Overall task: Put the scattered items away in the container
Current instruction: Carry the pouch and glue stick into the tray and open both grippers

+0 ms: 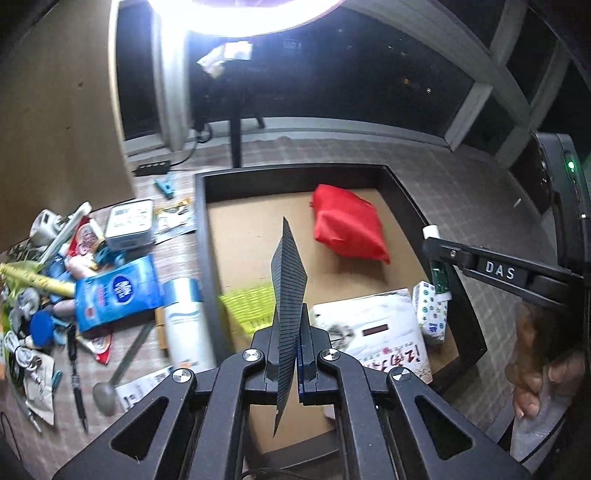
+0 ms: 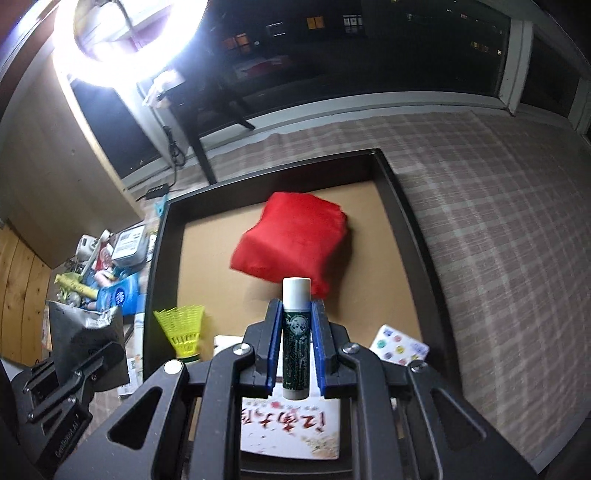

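The left gripper (image 1: pixel 290 332) pinches a thin black ribbed sheet (image 1: pixel 288 284) edge-on above the dark-walled tray (image 1: pixel 201 236). Inside the tray lie a red pouch (image 1: pixel 347 229), a yellow-green shuttlecock (image 1: pixel 247 306) and a printed booklet (image 1: pixel 384 332) (nearest the camera). Left of the tray, clutter covers the checked cloth (image 1: pixel 443 177): a blue packet (image 1: pixel 118 291), a white bottle (image 1: pixel 186 328).

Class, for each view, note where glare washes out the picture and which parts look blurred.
Left wrist view: ring lamp blows out the top edge; the cluttered pile is smeared. Right wrist view: lamp glares top left; red cloth bundle is soft-edged.
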### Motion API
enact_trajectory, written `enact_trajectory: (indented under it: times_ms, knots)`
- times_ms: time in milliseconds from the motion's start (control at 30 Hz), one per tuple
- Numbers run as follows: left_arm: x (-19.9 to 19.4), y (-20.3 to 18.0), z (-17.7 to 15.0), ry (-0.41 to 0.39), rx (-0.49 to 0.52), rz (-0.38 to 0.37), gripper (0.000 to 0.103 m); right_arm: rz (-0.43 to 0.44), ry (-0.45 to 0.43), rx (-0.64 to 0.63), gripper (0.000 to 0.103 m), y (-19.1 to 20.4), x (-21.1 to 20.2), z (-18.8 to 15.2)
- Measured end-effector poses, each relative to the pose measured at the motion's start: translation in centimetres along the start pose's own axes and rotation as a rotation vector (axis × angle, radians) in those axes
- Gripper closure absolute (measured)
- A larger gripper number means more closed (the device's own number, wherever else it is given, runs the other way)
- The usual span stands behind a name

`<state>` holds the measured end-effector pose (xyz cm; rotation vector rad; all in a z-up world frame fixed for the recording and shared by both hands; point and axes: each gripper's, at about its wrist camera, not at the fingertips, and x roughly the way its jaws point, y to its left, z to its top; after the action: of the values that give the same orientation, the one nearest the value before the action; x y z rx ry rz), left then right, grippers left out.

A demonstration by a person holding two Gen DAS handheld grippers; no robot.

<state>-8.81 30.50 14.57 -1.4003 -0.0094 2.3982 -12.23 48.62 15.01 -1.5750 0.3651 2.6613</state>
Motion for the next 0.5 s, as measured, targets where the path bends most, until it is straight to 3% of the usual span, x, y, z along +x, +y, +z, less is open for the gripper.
enact_trajectory:
  times_ms: [167, 200, 233, 267, 300, 500]
  knots:
    - [0.6, -1.6, 0.3, 0.006, 0.043, -0.025, 0.096, 0.003, -0.002, 0.012, 0.087, -0.9, 0.7, 0.6]
    - [0.6, -2.1, 0.3, 0.004, 0.059, -0.013, 0.078, 0.000, -0.001, 0.013, 0.085, -1.0, 0.9, 0.7]
    - [0.6, -2.4, 0.4, 0.001, 0.066, 0.003, 0.043, -0.007, 0.003, 0.014, 0.070, -1.0, 1.0, 0.8]
    - [0.4, -2.5, 0.3, -0.013, 0.064, -0.002, 0.033, -0.010, 0.003, 0.018, 0.060, -1.0, 1.1, 0.9]
    - [0.2, -2.5, 0.3, -0.024, 0.062, -0.004, 0.033, -0.006, -0.005, 0.024, 0.044, -1.1, 1.0, 0.9]
    - [0.1, -1.8, 0.2, -0.021, 0.052, 0.006, 0.038, 0.009, -0.037, -0.011, 0.042, 0.2, 0.4, 1.0]
